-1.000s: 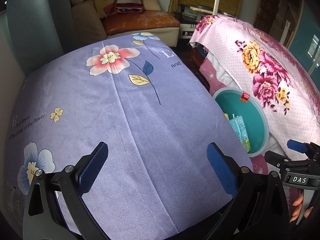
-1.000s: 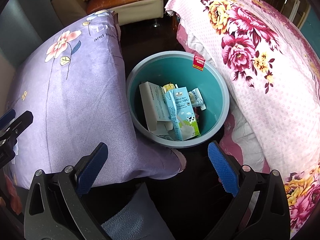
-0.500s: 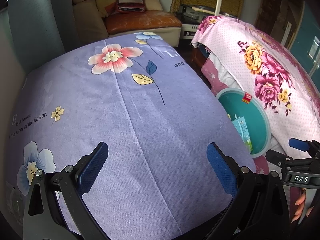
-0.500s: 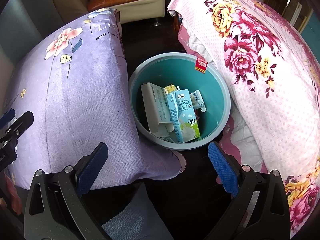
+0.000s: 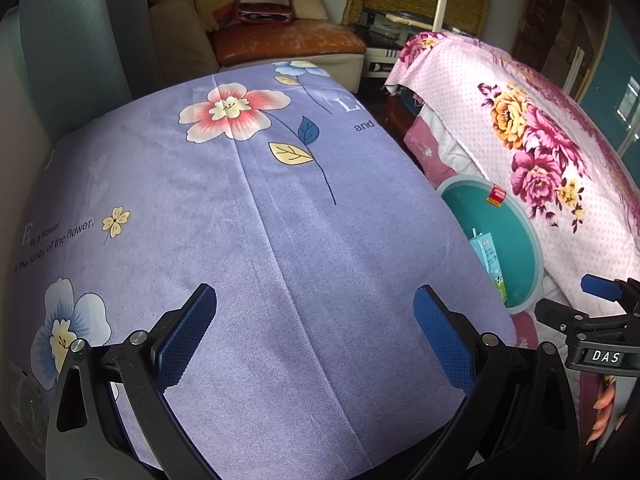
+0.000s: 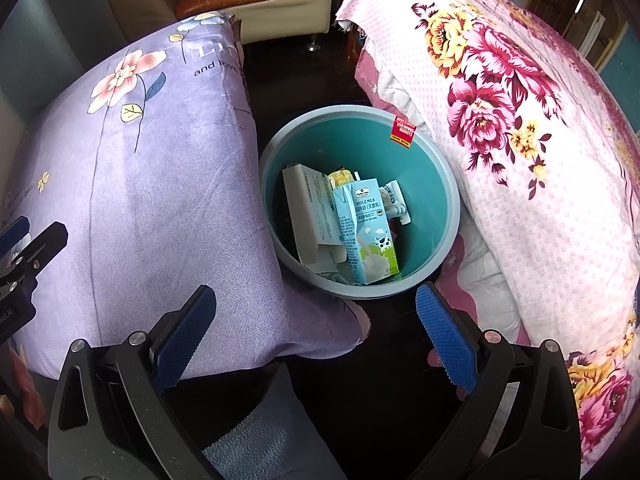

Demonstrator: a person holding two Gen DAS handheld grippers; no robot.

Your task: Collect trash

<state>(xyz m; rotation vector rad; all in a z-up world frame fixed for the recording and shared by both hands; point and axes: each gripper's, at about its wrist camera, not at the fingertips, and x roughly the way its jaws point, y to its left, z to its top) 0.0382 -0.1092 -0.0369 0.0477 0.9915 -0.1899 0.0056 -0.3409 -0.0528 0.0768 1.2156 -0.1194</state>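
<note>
A teal round trash bin (image 6: 444, 184) stands on the dark floor between two cloth-covered surfaces. In it lie a blue milk carton (image 6: 366, 232), a grey cardboard box (image 6: 308, 212) and small wrappers (image 6: 394, 200). My right gripper (image 6: 316, 328) is open and empty, held above and just in front of the bin. My left gripper (image 5: 316, 328) is open and empty above the purple flowered cloth (image 5: 256, 216). The bin (image 5: 520, 232) and the carton (image 5: 490, 256) show at the right of the left wrist view, with the right gripper's tip (image 5: 600, 292) beside them.
A pink flowered cloth (image 6: 520, 120) covers the surface right of the bin. The purple cloth (image 6: 140, 168) lies to its left. A sofa (image 5: 288, 44) with a bag stands at the back. A blue towel (image 6: 260, 440) lies below the right gripper.
Both views have shifted slightly; the bin now sits a little lower and further right in the frames. Both grippers stay open and empty.
</note>
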